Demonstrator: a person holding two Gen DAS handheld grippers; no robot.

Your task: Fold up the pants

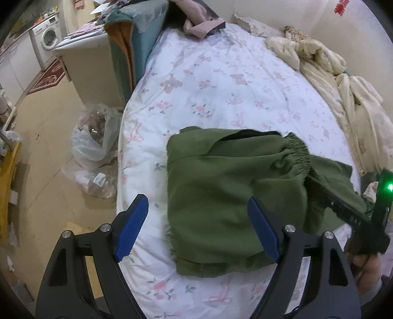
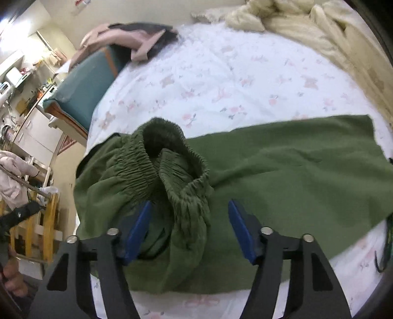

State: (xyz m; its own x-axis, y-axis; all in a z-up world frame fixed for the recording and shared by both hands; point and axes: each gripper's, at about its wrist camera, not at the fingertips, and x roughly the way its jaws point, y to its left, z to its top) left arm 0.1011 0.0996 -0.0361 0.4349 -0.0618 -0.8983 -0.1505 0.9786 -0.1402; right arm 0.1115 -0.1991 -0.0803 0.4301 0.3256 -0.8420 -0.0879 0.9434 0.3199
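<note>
Green pants (image 1: pixel 221 191) lie partly folded on the floral bedsheet (image 1: pixel 221 86). Their elastic waistband (image 1: pixel 298 149) is bunched at the right. My left gripper (image 1: pixel 199 225) is open and empty, held above the pants' near left part. In the right wrist view the pants (image 2: pixel 294 171) spread to the right, with the gathered waistband (image 2: pixel 172 157) heaped in the middle. My right gripper (image 2: pixel 189 230) is open, its blue pads on either side of the waistband heap, not closed on it. The right gripper also shows at the right edge of the left wrist view (image 1: pixel 343 208).
A cream quilt (image 1: pixel 331 73) is piled along the bed's far right side. Pink and dark clothes (image 1: pixel 201 22) lie at the bed's far end. A teal cushion (image 1: pixel 132 36) stands at the left bed edge. Plastic bags (image 1: pixel 95 147) sit on the floor left.
</note>
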